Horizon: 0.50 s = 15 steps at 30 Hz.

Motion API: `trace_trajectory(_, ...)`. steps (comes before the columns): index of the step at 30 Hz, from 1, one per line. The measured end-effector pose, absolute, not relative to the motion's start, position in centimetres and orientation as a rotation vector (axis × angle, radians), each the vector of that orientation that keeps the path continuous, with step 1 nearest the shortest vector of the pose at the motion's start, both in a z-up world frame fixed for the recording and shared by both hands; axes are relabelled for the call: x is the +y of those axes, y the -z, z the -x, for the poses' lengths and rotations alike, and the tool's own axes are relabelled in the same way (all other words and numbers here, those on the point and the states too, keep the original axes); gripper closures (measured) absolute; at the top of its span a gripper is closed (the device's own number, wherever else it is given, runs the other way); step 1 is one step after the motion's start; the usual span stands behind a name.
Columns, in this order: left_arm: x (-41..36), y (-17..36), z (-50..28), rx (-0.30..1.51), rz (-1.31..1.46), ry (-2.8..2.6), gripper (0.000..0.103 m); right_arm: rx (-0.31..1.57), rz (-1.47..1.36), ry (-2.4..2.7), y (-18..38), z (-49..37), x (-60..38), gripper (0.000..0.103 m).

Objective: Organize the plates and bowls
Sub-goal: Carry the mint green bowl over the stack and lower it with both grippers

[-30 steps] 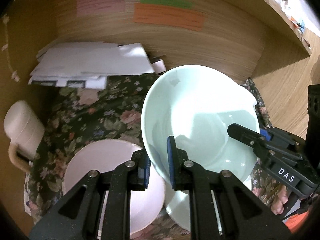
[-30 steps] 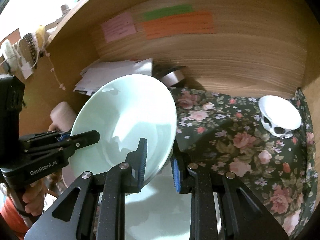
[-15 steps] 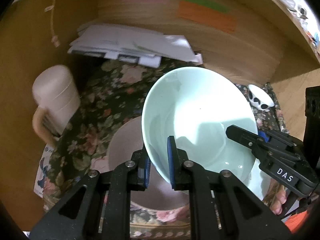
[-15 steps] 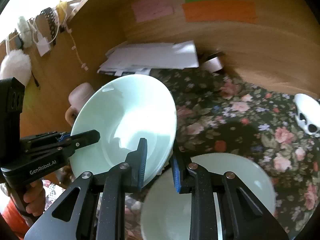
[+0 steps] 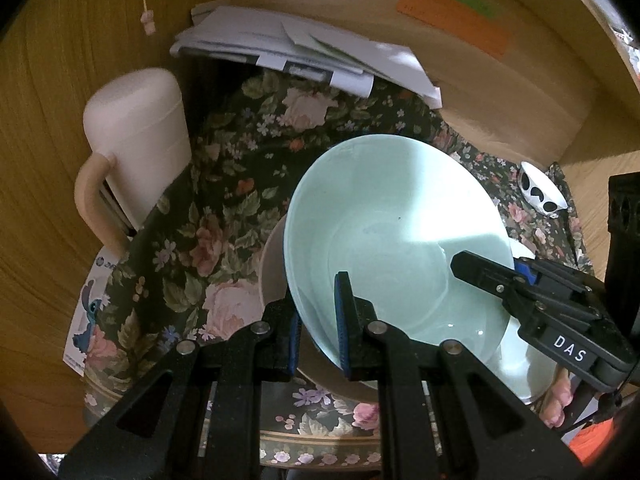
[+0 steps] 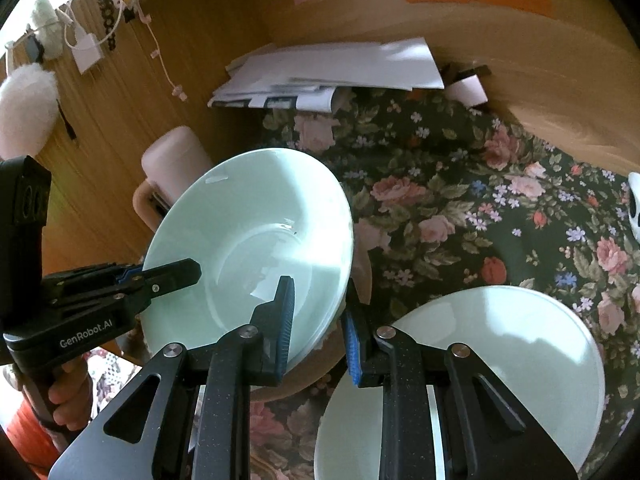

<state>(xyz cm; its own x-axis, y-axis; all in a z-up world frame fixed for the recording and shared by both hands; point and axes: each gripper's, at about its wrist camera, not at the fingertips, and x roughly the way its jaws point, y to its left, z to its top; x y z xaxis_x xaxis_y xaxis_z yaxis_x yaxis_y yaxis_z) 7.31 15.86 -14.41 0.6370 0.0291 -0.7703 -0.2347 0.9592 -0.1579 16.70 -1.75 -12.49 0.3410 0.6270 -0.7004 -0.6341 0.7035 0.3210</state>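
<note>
A pale green bowl (image 5: pixel 384 220) is held in the air between both grippers, over a pink plate (image 5: pixel 274 268) on the floral cloth. My left gripper (image 5: pixel 318 332) is shut on the bowl's near rim. My right gripper (image 6: pixel 316 332) is shut on the opposite rim of the same bowl (image 6: pixel 248 232). The left gripper also shows in the right wrist view (image 6: pixel 168 274), and the right gripper in the left wrist view (image 5: pixel 492 268). A pale green plate (image 6: pixel 500 360) lies on the cloth to the right; the left wrist view shows only its edge (image 5: pixel 528 372).
A pink lidded mug (image 5: pixel 132 152) stands at the left against the wooden wall. A stack of papers (image 5: pixel 304 52) lies at the back. A small white dish with black spots (image 5: pixel 542 196) sits at the far right. Wooden walls enclose the floral cloth (image 6: pixel 500 208).
Both grippers have carried the green bowl to the left, from above the green plate to above the pink plate. Both grips on the rim are unchanged.
</note>
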Motion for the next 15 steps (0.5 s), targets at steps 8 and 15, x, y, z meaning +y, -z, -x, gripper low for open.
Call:
trace_trajectory(8, 16.3, 16.0, -7.2, 0.887, 0.257, -0.148, 0.088, 0.927, 0.040, -0.824, 13.1, -16.6, -1.3, 0.082)
trace_trajectory(15, 16.4, 16.0, -7.2, 0.874, 0.242, -0.159, 0.088, 0.929, 0.076, -0.825, 13.0, -16.5, -0.8, 0.079)
